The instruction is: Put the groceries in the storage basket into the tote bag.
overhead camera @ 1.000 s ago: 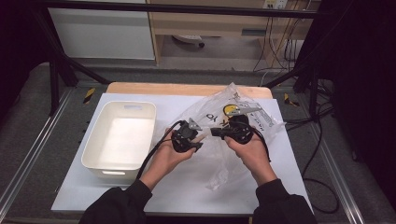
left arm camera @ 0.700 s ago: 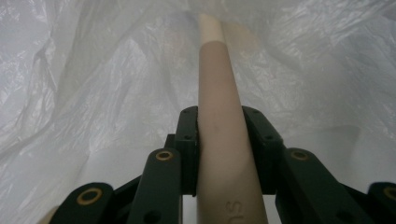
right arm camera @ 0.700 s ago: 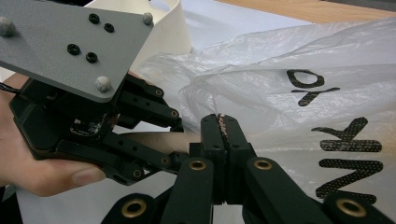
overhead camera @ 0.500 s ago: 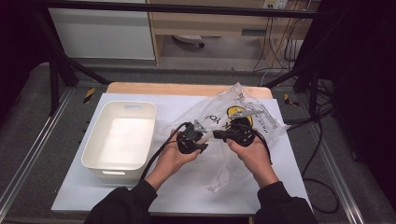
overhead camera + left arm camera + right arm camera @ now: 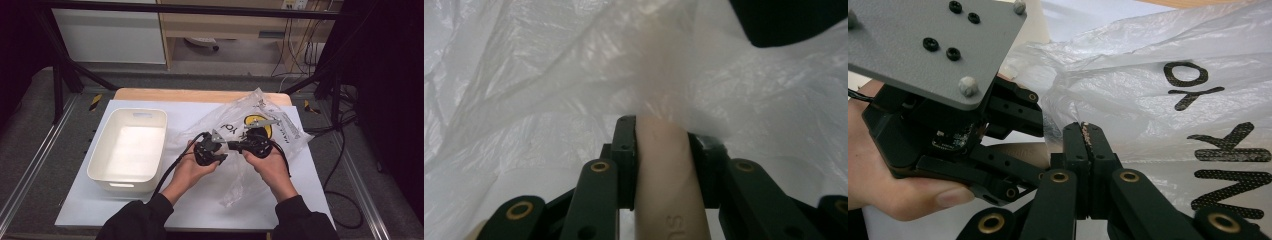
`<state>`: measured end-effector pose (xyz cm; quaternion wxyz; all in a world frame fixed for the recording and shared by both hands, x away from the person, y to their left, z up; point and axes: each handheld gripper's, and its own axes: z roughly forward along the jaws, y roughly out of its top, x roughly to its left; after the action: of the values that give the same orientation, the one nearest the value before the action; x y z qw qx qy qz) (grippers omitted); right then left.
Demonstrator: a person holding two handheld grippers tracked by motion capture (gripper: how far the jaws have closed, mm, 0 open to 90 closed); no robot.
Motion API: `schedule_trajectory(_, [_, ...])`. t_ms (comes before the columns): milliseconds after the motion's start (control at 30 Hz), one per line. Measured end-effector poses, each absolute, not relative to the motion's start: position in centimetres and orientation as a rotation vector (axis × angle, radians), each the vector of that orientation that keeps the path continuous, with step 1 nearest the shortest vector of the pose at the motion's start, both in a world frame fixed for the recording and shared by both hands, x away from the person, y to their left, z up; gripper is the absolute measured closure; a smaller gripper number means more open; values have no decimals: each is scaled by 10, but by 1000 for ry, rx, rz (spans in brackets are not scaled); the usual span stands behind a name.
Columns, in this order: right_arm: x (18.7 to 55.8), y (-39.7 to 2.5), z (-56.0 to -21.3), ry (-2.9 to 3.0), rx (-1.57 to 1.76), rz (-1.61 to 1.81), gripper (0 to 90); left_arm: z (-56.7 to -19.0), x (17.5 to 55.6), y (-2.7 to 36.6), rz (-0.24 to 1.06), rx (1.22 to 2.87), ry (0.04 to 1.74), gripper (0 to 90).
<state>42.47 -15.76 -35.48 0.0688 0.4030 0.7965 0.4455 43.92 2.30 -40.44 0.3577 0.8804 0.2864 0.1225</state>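
Left claw (image 5: 667, 150): clamped on a beige stick (image 5: 667, 185) poking into the plastic bag (image 5: 260, 117)
Right claw (image 5: 1089, 137): pinched shut on the bag's edge

We look down from above the table (image 5: 280, 200); both gripper views sit close, sharing the plastic bag (image 5: 260, 107) with it.

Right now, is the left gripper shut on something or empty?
Shut: the left gripper clamps a beige cylindrical piece between its jaws, its far end going under the plastic bag.
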Motion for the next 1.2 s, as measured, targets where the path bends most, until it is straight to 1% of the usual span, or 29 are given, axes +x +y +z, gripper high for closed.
schedule_trajectory(700, [421, -163, -369, 2411, 1244, 1329, 900, -423, 451, 14, 330, 2252, 746, 688])
schedule_trajectory(800, [421, -163, -371, 2413, 1249, 1328, 900, -425, 453, 12, 317, 2238, 747, 688])
schedule_trajectory(1200, [422, -163, -373, 2410, 1253, 1329, 900, -434, 449, 3, 310, 2257, 714, 687])
